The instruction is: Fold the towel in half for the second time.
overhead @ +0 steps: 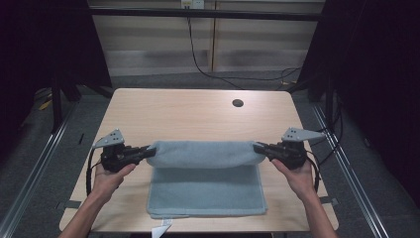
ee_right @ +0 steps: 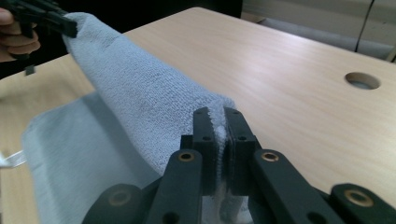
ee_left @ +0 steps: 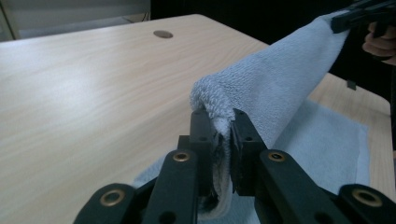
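I am in the middle of a fold: I hold the far edge of the pale blue-grey terry towel [overhead: 205, 181] lifted off the light wood-grain table [overhead: 188, 111], one corner in each tool. My left gripper [overhead: 147, 151] is clamped on the towel's left corner, and the left gripper view confirms cloth pinched between the two black jaws. My right gripper [overhead: 257, 148] is clamped likewise on the right corner (its own view has the pile squeezed flat between the jaws).

The raised edge spans taut between the two tools as a soft roll, while the near half of the towel lies flat on the table in front of me, its near hem close to the table edge.

By my judgement, the next move calls for carrying both corners toward me at the same pace and height, then lowering them onto the near hem so the edges line up. Uneven travel would skew the fold.
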Demonstrator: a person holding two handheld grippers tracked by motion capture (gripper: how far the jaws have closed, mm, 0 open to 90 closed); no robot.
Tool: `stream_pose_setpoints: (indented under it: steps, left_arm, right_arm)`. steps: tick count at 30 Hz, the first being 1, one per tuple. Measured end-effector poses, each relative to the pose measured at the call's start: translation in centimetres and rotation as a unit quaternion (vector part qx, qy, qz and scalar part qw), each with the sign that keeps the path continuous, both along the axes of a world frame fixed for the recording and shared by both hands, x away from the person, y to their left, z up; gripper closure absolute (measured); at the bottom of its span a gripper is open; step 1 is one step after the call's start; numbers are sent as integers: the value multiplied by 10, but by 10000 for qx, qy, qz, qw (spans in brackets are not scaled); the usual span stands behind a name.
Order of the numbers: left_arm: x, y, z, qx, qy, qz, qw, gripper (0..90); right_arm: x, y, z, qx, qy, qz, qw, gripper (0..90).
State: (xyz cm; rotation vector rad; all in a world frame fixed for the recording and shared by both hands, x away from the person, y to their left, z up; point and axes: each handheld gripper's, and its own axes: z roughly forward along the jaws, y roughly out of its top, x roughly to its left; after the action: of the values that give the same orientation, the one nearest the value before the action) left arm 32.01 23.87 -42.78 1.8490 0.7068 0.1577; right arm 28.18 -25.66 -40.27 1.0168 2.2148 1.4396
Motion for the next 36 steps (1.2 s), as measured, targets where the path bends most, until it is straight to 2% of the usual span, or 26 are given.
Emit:
stream_pose_setpoints:
  steps: [2,6,8,14,20,22,24,25,27,29,30,32,33,35,36]
  left_arm:
    - [-8,1,-3,7,43,-66,10000,818]
    - [-25,1,-14,37,185,-171,9997,815]
    - [-32,0,-17,186,210,-192,9994,811]
    - [-59,2,-28,351,307,-358,9983,804]
    - [-79,6,-48,370,613,-499,9962,783]
    - [-82,5,-50,367,650,-550,9957,766]
    - [-83,7,-49,242,657,-600,9957,708]
    - [-84,7,-48,163,620,-560,9964,692]
    - [-84,9,-45,91,543,-539,9970,666]
    - [-82,13,-42,-131,451,-355,9983,652]
    - [-79,14,-42,-147,474,-310,9983,649]
    - [-73,16,-43,6,453,-68,9990,610]
    - [-70,17,-44,14,474,-24,9989,582]
    - [-61,19,-47,196,493,199,9984,551]
    - [-58,20,-49,249,508,229,9981,520]
  right_arm:
    - [-10,1,-4,-35,7,31,10000,852]
    - [-25,1,-11,69,52,77,9999,850]
    - [-33,2,-16,18,128,100,9999,848]
    - [-58,4,-35,-103,315,214,9992,844]
    - [-85,3,-47,-99,400,276,9988,822]
    - [-92,0,-53,26,457,261,9986,788]
    - [-98,-3,-58,110,558,292,9980,756]
    - [-101,-3,-59,77,583,292,9978,747]
    - [-102,-5,-60,200,595,295,9976,717]
    - [-101,-6,-59,291,547,297,9976,698]
    - [-101,-7,-58,353,500,276,9977,688]
    - [-98,-6,-57,358,495,232,9979,673]
    - [-96,-5,-57,348,505,159,9980,647]
    - [-92,-6,-57,339,491,61,9982,629]
    - [-89,-7,-57,349,475,-29,9983,602]
